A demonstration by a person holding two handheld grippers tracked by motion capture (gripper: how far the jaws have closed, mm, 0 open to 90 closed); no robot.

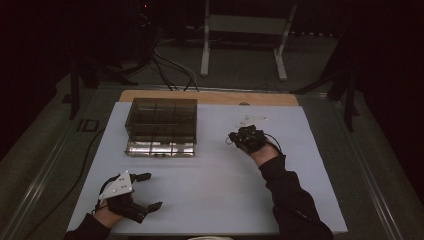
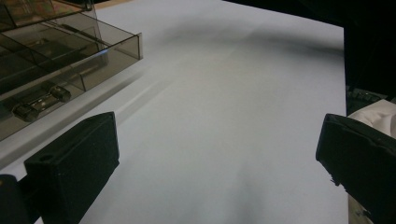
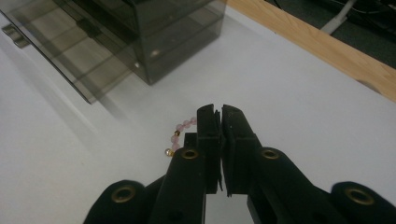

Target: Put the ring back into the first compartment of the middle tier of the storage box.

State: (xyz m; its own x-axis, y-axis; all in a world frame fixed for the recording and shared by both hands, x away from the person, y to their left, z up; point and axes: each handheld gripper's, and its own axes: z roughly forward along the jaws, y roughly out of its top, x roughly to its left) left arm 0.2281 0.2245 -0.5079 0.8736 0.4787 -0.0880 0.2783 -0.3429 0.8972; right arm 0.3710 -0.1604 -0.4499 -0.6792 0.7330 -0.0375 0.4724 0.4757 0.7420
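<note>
Jaws of my right gripper [image 3: 220, 114] clenched on bead bracelet [image 3: 180, 133], near smoky box [image 1: 161, 125]; left gripper [image 1: 145, 191] jaws released over bench [image 1: 215, 175].

The left gripper [image 1: 148, 190] rests with jaws spread wide; the right gripper [image 3: 220, 116] has its jaws pressed together, forearm outstretched.

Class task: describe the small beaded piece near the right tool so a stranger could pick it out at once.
Start at the smoky transparent drawer box on the white table cover. In front of it, the right tool is shut on a bead bracelet: pale pink beads with small gold ones, the scene's sole coloured item.
</note>
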